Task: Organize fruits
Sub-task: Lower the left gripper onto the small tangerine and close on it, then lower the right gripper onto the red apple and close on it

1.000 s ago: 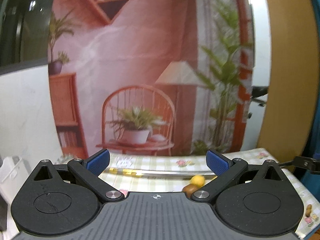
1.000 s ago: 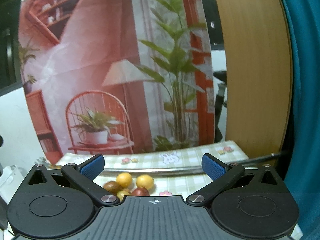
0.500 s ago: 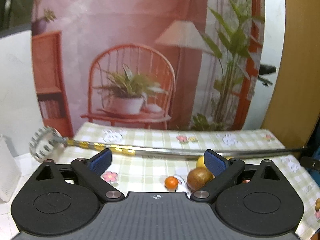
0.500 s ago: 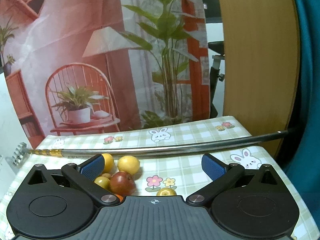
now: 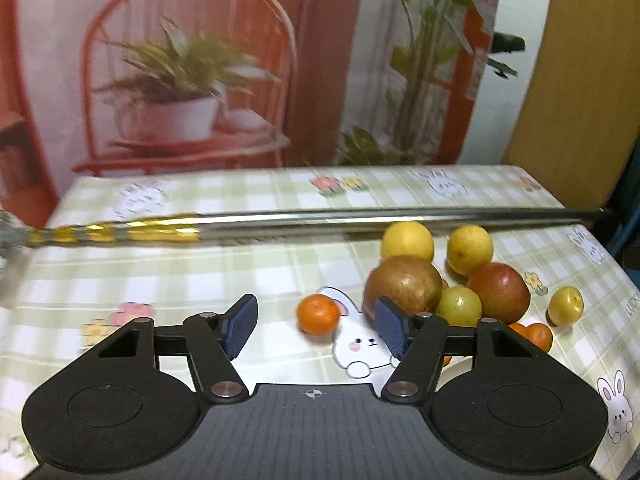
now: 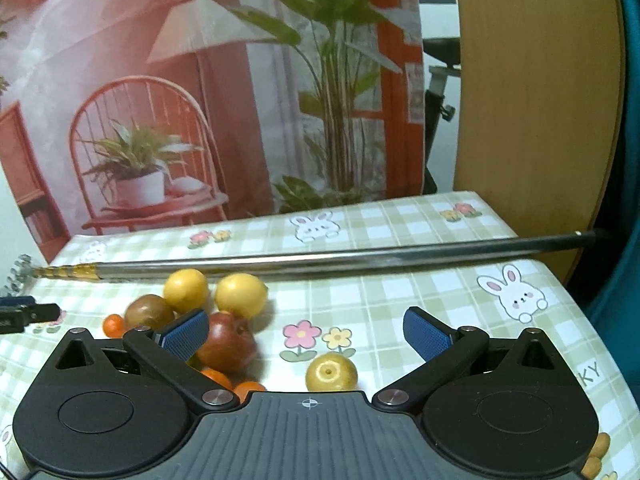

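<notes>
Now both grippers are sitting lower over the checked tablecloth [image 5: 208, 276] than before. The left gripper [image 5: 316, 326], jaws narrower than earlier yet still parted and empty, is framing a small orange [image 5: 319, 314]. The right gripper [image 6: 306, 334] is hanging spread wide above a yellow fruit [image 6: 331, 372]. Its left finger is hiding part of the fruit pile [image 6: 208, 312].

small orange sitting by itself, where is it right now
In the left wrist view the lone small orange sits on the tablecloth between the open claw's tips, just left of the brown fruit.
</notes>
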`<state>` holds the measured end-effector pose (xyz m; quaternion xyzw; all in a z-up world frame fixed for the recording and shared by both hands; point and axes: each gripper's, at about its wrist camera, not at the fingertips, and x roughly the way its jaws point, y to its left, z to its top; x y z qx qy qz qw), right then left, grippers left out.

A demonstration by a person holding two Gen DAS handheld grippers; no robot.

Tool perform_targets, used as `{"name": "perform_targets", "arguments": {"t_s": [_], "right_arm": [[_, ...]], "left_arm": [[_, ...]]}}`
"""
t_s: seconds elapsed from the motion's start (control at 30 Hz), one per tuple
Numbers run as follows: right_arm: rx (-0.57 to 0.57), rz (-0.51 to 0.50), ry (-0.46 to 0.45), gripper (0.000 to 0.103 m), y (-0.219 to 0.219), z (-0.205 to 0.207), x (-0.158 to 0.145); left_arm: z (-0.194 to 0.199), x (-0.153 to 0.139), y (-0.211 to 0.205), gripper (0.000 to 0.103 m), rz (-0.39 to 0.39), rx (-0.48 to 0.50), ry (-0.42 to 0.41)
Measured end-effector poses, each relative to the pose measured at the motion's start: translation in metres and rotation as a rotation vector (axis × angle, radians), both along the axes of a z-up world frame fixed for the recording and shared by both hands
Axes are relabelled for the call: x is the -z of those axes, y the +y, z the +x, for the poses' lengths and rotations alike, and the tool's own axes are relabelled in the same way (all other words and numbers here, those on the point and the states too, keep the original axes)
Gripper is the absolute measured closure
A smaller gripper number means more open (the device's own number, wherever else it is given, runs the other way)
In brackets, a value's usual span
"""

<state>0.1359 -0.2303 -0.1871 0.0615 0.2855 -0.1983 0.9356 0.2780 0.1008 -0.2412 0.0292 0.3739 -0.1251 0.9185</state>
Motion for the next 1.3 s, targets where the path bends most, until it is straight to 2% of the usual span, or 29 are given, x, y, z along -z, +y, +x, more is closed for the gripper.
{"name": "perform_targets", "arguments": {"t_s": [0.13, 0.27, 0.4, 0.53, 0.67, 0.87, 1.1, 1.3], "right_arm": [[0.010, -0.009, 0.010, 0.000, -0.007, 0.009, 0.006], [0.018, 0.025, 0.012, 0.000, -0.017, 0.018, 0.008], [0.021, 0.034, 0.010, 0.000, -0.024, 0.024, 0.008], [0.018, 0.091, 0.015, 0.000, -0.025, 0.027, 0.018], [0.036, 0.136, 0.020, 0.000, -0.029, 0.029, 0.024], [0.044, 0.159, 0.029, 0.001, -0.032, 0.027, 0.031], [0.032, 0.215, 0.049, 0.005, -0.036, 0.032, 0.049], [-0.113, 0.306, 0.070, 0.018, -0.036, 0.065, 0.063]], "left_arm": [[0.027, 0.026, -0.011, 0.043, -0.025, -0.006, 0.040], [0.041, 0.044, -0.014, 0.051, -0.029, -0.025, 0.066], [0.043, 0.048, -0.011, 0.051, -0.075, -0.017, 0.083], [0.046, 0.051, -0.018, 0.051, -0.064, 0.008, 0.097], [0.051, 0.057, -0.021, 0.066, -0.066, 0.030, 0.115], [0.038, 0.052, -0.015, 0.067, -0.084, 0.024, 0.105], [0.003, 0.025, -0.008, 0.067, -0.129, 0.015, 0.067], [-0.026, 0.010, -0.007, 0.067, -0.157, 0.013, 0.030]]}}
